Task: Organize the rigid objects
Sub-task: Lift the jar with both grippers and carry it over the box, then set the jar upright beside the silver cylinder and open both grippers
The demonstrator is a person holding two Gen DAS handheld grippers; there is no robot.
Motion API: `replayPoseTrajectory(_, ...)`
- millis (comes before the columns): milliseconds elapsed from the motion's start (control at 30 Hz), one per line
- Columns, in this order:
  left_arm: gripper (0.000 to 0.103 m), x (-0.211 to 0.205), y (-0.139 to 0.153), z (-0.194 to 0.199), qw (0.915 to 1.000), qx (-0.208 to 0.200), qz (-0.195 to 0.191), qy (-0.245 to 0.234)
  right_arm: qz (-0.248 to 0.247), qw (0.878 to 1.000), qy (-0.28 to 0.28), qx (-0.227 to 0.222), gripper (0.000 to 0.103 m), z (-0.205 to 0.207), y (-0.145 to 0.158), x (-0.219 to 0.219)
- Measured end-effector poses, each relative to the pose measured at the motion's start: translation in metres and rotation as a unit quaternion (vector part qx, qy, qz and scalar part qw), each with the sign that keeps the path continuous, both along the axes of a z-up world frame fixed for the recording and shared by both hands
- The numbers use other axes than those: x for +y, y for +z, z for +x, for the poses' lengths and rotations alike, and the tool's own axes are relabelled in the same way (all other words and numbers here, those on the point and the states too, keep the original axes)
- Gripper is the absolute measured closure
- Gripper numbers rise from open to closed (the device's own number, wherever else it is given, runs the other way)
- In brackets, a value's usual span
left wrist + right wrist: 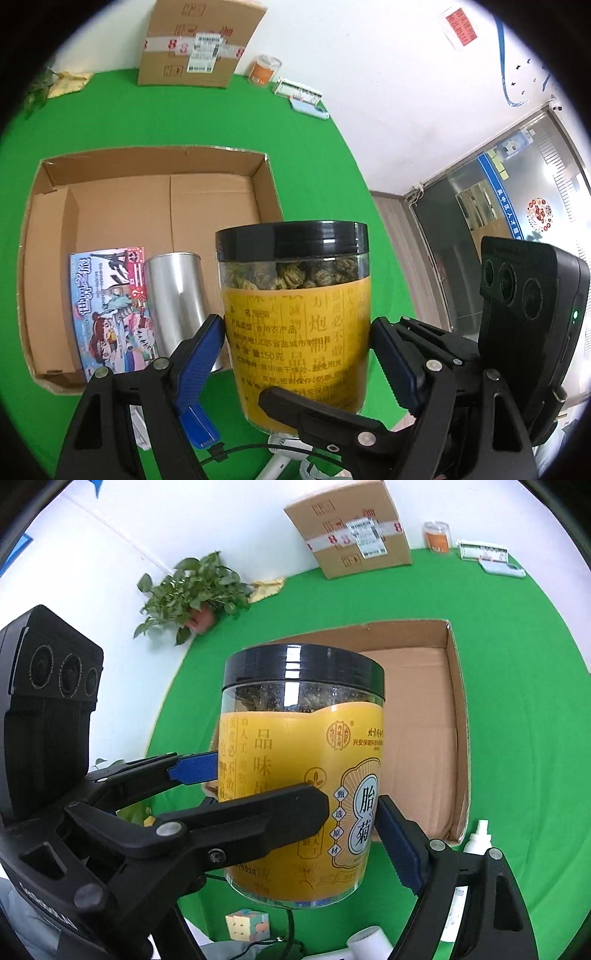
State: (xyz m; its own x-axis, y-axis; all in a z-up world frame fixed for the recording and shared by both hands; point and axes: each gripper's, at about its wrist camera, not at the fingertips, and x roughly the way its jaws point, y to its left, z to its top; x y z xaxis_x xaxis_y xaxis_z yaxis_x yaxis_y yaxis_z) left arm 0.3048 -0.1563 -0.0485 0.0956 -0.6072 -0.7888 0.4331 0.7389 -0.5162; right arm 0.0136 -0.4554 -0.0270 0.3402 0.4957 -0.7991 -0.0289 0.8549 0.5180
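bright even indoor light, glare on the jar lid (295, 661), heavy fisheye bending and dark corners

A clear jar (295, 325) with black lid and yellow label stands upright, lifted above the green tabletop (184, 118). In the open cardboard box (155, 206) lie a silver can (177, 295) and a colourful booklet (110, 310).

Jar (303, 775) label reads 胎菊 and 净含量:50克.
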Motion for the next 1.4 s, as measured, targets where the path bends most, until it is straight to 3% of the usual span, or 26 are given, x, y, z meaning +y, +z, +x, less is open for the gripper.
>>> replayPoseTrajectory(367, 0.022, -0.021, -0.099, 0.024, 0.9946, 0.102, 0.018, 0.005, 0.003, 0.995, 0.015, 0.094, 0.02, 0.024, -0.121, -0.01)
replayPoseTrajectory(467, 0.022, -0.023, -0.124, 0.025, 0.9921, 0.119, 0.038, 0.006, 0.024, 0.992, 0.024, 0.118, 0.02, 0.027, -0.157, -0.01)
replayPoseTrajectory(500, 0.022, -0.019, -0.129, 0.027, 0.9909, 0.131, 0.023, 0.022, 0.038, 0.992, 0.017, 0.118, 0.019, 0.025, -0.166, -0.012)
replayPoseTrajectory(767, 0.022, -0.011, -0.135, 0.036, 0.9858, 0.162, 0.01, 0.044, 0.045, 0.993, 0.017, 0.107, 0.018, 0.033, -0.176, -0.009)
replayPoseTrajectory(1000, 0.024, -0.007, -0.124, 0.036, 0.9873, 0.155, -0.003, 0.036, 0.007, 0.996, 0.025, 0.091, 0.018, 0.032, -0.165, -0.007)
replayPoseTrajectory(1167, 0.024, 0.0, -0.114, 0.032, 0.9898, 0.139, 0.001, 0.031, 0.005, 0.996, 0.01, 0.092, 0.018, 0.03, -0.173, -0.011)
replayPoseTrajectory(1300, 0.024, 0.007, -0.094, 0.02, 0.9962, 0.082, 0.022, 0.022, -0.036, 0.992, -0.006, 0.125, 0.017, 0.029, -0.194, -0.008)
replayPoseTrajectory(1400, 0.024, 0.017, -0.072, 0.006, 0.9989, 0.016, 0.037, 0.026, -0.028, 0.991, -0.013, 0.128, 0.012, 0.023, -0.198, -0.007)
